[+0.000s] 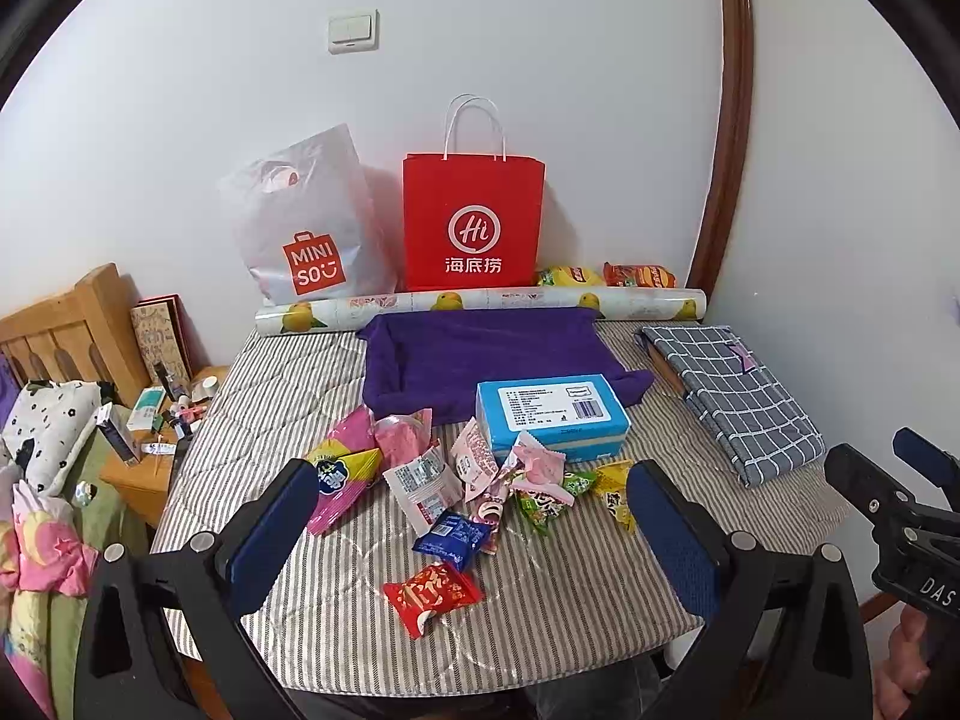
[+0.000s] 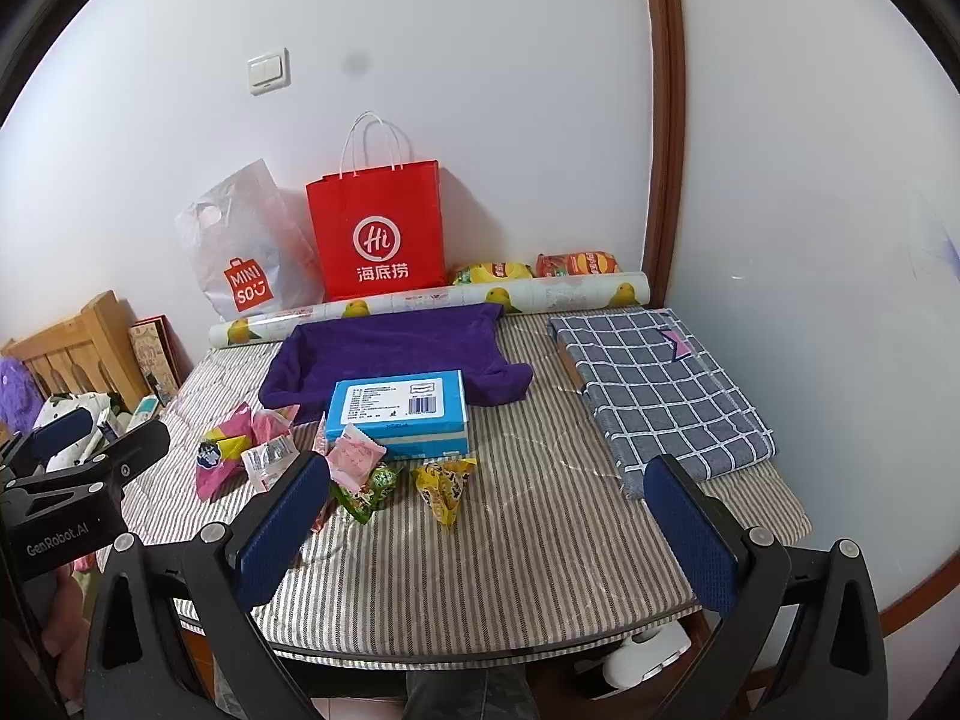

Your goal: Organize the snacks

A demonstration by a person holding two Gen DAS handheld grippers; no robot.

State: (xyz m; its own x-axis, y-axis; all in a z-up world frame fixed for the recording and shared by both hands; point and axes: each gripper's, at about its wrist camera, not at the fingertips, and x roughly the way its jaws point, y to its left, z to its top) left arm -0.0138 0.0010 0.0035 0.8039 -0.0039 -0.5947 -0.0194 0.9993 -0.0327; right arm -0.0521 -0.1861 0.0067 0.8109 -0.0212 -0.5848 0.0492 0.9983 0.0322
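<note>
Snack packets lay heaped on striped counter | left tool, right tool hovered spread, empty | red packet visible only from left wrist.

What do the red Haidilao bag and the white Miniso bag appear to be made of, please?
Red Haidilao bag: likely matte paper; it stands stiff with sharp creases and white twisted cord handles. White Miniso bag: apparently thin glossy plastic; it is translucent, wrinkled and has a die-cut handle.

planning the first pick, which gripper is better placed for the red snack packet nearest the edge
Left, probably. The red snack packet lies between the open fingers of the left gripper; the right gripper, also open, faces bare cloth beside the pile.
</note>
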